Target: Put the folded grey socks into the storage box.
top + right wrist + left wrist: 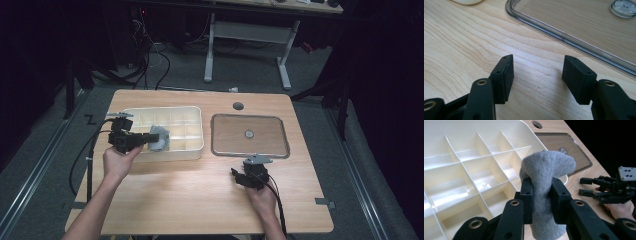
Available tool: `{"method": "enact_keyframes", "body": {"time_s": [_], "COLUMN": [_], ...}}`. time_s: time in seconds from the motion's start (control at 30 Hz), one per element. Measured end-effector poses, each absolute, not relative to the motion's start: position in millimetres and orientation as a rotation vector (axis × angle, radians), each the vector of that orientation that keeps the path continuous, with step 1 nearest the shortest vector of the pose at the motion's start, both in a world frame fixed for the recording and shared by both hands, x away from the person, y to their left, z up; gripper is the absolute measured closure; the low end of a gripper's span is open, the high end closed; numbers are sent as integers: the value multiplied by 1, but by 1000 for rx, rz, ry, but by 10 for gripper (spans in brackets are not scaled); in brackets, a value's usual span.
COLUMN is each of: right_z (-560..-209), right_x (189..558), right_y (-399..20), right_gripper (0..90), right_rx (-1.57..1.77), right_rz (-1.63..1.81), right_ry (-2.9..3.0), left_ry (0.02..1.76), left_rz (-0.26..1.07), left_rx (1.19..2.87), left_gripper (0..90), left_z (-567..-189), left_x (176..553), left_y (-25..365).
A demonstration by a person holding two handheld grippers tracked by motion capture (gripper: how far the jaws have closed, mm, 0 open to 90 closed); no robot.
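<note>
A grey knitted sock (pixel 544 182) is pinched between my left gripper's jaws (pixel 541 195), which are shut on it. In the high view that left gripper (pixel 150 140) holds the grey sock (pixel 160 138) over the near edge of a cream divided box (pixel 195 112) at the table's left. The box's compartments (pixel 469 170) look bare. My right gripper (pixel 239 176) rests low over the wood in front of the clear lid, jaws open with nothing between them (pixel 537 72). It also appears at the right of the left gripper view (pixel 586 187).
A clear rectangular lid (pixel 250 135) with a round knob (pixel 248 134) lies flat on the table right of the box. A round hole (pixel 238 106) sits in the tabletop behind it. Bare wood (pixel 190 195) spreads across the front. Cables and a desk frame stand beyond the far edge.
</note>
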State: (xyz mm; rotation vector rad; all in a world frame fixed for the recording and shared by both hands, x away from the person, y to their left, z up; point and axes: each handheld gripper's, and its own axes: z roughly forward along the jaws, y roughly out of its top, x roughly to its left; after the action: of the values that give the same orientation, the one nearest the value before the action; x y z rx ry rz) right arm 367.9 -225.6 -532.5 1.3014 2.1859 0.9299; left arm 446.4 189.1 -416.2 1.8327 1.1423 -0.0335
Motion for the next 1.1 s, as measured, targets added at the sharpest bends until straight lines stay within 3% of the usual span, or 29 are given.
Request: {"method": "enact_keyframes", "body": {"time_s": [1.1], "right_z": [-533], "right_x": [367], "right_y": [-226], "right_gripper": [431], "right_rx": [1301], "right_rz": [930], "right_ry": [2187], "left_ry": [1274], "left_rz": [1], "left_rx": [1946], "left_gripper": [744], "left_z": [-464], "left_x": [480], "left_y": [169]}}
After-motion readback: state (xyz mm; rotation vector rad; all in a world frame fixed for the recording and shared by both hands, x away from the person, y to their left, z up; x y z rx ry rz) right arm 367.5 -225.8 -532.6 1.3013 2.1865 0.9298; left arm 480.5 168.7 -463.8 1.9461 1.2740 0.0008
